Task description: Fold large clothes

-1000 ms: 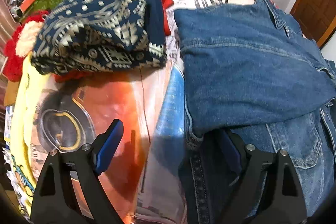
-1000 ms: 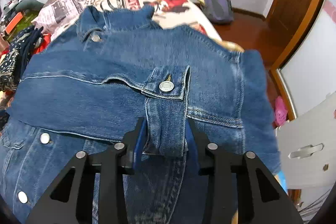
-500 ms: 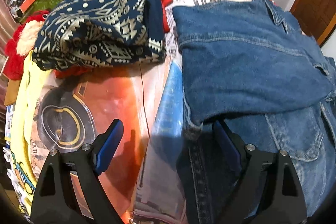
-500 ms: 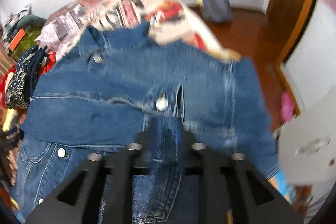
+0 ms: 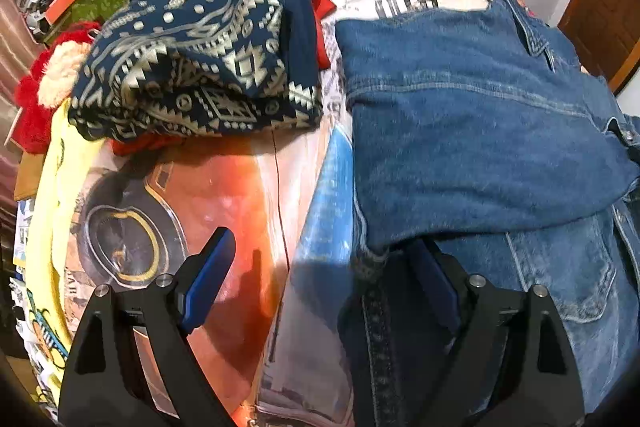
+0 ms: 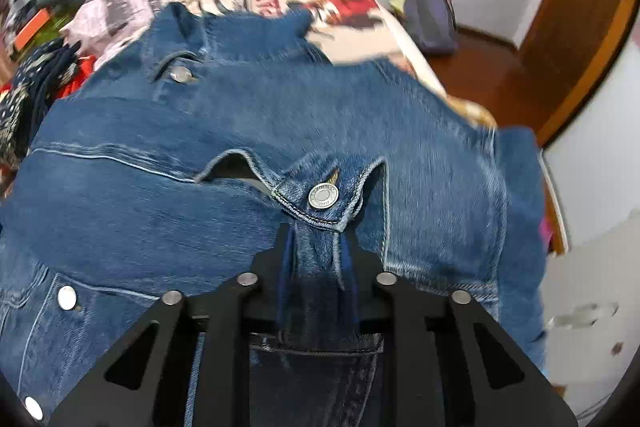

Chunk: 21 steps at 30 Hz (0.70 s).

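Observation:
A blue denim jacket [image 5: 480,127] lies spread on the bed, one sleeve folded across its body. My left gripper [image 5: 320,247] stands wide open at the jacket's left edge. Its right finger [image 5: 434,279] is tucked under the folded sleeve's rim, and its left finger [image 5: 208,275] hovers over the printed bedspread [image 5: 224,187]. In the right wrist view the jacket [image 6: 240,131] fills the frame. My right gripper [image 6: 318,239] has its jaws closing on the sleeve cuff [image 6: 316,223], just below the cuff's metal button, and the pads pinch the denim.
A folded navy patterned garment [image 5: 200,47] sits on red cloth left of the jacket. A red plush [image 5: 32,107] and a yellow cloth [image 5: 52,187] lie at the bed's left edge. Right of the bed are a purple bag [image 6: 432,15], a wooden door [image 6: 580,27] and a white cabinet [image 6: 592,287].
My right gripper loosened on the cuff, shifted, and pinched it again lower down; the sleeve edge beside the cuff has lifted. The left gripper has stayed still and open.

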Available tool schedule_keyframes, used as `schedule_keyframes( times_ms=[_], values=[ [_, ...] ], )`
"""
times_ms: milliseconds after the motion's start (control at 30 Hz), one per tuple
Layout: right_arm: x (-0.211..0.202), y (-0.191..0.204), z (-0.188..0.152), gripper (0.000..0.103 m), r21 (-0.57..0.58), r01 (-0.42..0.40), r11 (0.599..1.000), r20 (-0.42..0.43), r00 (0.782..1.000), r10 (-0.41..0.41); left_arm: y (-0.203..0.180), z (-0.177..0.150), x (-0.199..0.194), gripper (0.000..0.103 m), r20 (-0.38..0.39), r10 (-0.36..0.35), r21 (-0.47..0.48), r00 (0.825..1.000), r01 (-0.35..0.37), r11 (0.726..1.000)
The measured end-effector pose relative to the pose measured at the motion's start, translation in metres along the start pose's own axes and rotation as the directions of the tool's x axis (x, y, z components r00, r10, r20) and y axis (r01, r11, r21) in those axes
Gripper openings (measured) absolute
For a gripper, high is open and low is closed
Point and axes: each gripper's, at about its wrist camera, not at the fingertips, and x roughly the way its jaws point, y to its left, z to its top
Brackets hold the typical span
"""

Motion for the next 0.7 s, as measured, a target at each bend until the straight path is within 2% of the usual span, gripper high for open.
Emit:
schedule_keyframes(
  times_ms=[133, 233, 300, 400, 433, 500, 567, 700],
  values=[
    [-0.029, -0.011, 0.007, 0.017, -0.005, 0.017, 1.0, 0.095, 0.995, -0.017, -0.001, 0.008, -0.008, 0.087, 0.021, -0.026, -0.016, 0.999, 0.026, 1.0],
    [-0.03, -0.016, 0.003, 0.017, -0.003, 0.055, 0.998, 0.107, 0.993, -0.055, -0.009, 0.007, -0.011, 0.087, 0.027, -0.046, 0.001, 0.999, 0.046, 0.999],
    [-0.018, -0.019, -0.002, 0.017, -0.004, 0.08, 0.997, 0.078, 0.994, -0.079, -0.018, 0.002, -0.01, 0.088, 0.025, -0.032, 0.036, 0.999, 0.031, 0.999],
    [0.013, -0.024, -0.012, 0.02, 0.016, 0.077, 0.997, -0.028, 0.997, -0.077, -0.024, -0.002, -0.005, 0.088, 0.015, -0.005, 0.069, 1.0, 0.004, 0.998],
    [0.018, -0.026, -0.017, 0.025, 0.024, 0.075, 0.997, -0.051, 0.996, -0.073, -0.022, -0.002, -0.004, 0.088, 0.007, -0.013, 0.059, 1.0, 0.012, 0.998],
    [0.02, -0.023, -0.02, 0.027, 0.015, 0.089, 0.996, -0.044, 0.995, -0.089, -0.016, -0.002, -0.005, 0.088, -0.007, -0.038, 0.037, 0.999, 0.038, 0.999],
    [0.016, -0.018, -0.018, 0.035, -0.016, 0.12, 0.993, -0.045, 0.992, -0.12, -0.011, -0.004, -0.008, 0.088, -0.018, -0.059, 0.025, 0.998, 0.059, 0.998],
    [0.007, -0.02, -0.015, 0.039, -0.016, 0.096, 0.995, -0.08, 0.992, -0.097, -0.011, -0.009, -0.024, 0.088, -0.007, -0.065, 0.052, 0.998, 0.066, 0.996]
  ],
)
